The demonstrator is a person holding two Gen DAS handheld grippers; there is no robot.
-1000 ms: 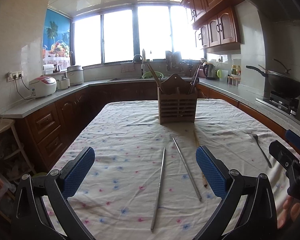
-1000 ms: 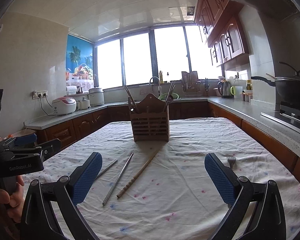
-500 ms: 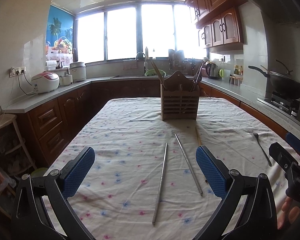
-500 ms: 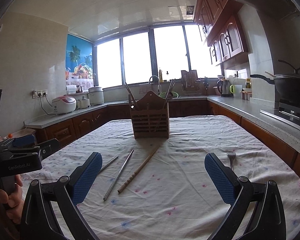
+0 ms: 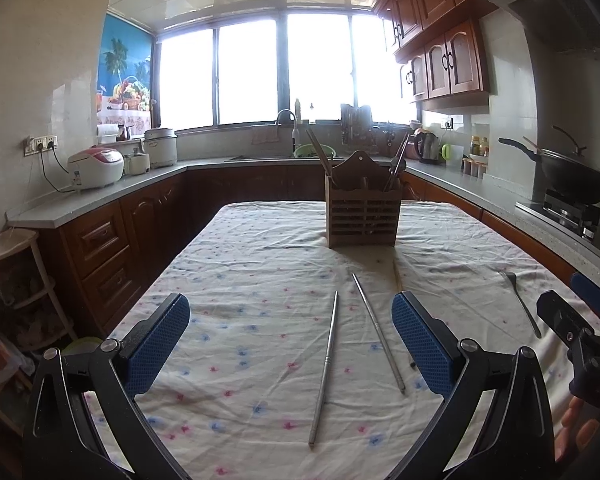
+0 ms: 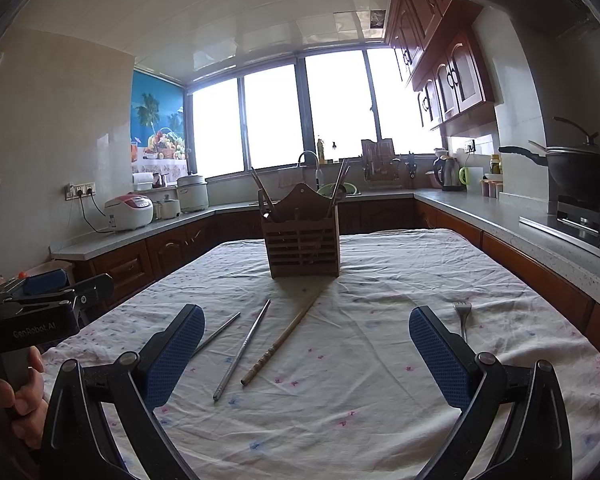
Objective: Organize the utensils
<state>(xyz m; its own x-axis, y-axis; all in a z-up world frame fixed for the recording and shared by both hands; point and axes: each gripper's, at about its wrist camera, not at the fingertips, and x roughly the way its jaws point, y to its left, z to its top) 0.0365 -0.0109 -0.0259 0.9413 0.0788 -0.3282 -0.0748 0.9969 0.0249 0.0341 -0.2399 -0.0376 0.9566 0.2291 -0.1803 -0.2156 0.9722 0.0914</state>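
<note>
A wooden utensil holder stands mid-table with several utensils in it. Two metal chopsticks lie on the cloth between the pads of my open, empty left gripper. In the right wrist view they show as two metal sticks, with a wooden chopstick beside them. A fork lies at the right, by the right pad of my open, empty right gripper.
The table wears a white floral cloth. Counters with a rice cooker, a sink and a wok on the stove ring the table. A wooden stand stands at the left.
Both grippers have tilted up slightly and drawn back a little; the holder and utensils sit lower and closer in view. Nothing on the table has moved.
</note>
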